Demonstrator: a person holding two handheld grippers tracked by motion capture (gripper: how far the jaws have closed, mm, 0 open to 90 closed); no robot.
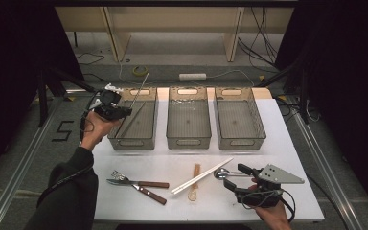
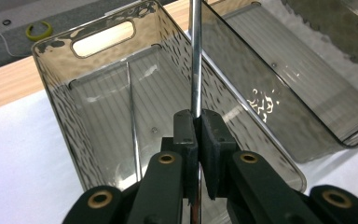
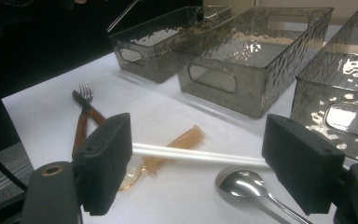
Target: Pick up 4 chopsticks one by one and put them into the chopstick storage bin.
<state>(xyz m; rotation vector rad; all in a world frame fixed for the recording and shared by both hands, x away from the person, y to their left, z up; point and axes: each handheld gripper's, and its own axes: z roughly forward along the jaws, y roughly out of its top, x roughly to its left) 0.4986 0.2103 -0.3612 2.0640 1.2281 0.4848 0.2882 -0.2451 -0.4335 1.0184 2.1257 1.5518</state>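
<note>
- Counting from the high view, I see three smoky plastic bins in a row: left bin [image 1: 134,125], middle bin [image 1: 188,123], right bin [image 1: 238,123].
- On the white table [image 1: 278,143] in front lie one fork [image 1: 136,182], one knife [image 1: 139,188], a pair of white chopsticks [image 1: 202,175], one amber spoon [image 1: 195,182] and one metal spoon [image 1: 222,173].
- My left gripper [image 2: 196,140] sits over the left bin's near-left corner, forearm reaching up from the lower left, jaws clenched on a metal rod [image 2: 195,56].
- That rod points away from me, rising over the left bin, long axis running near to far; a second thin rod [image 2: 133,121] lies inside the bin.
- My right gripper [image 3: 198,168] rests low at the table's right front, jaws released wide, straddling the metal spoon's bowl and the chopsticks' end without touching.
</note>
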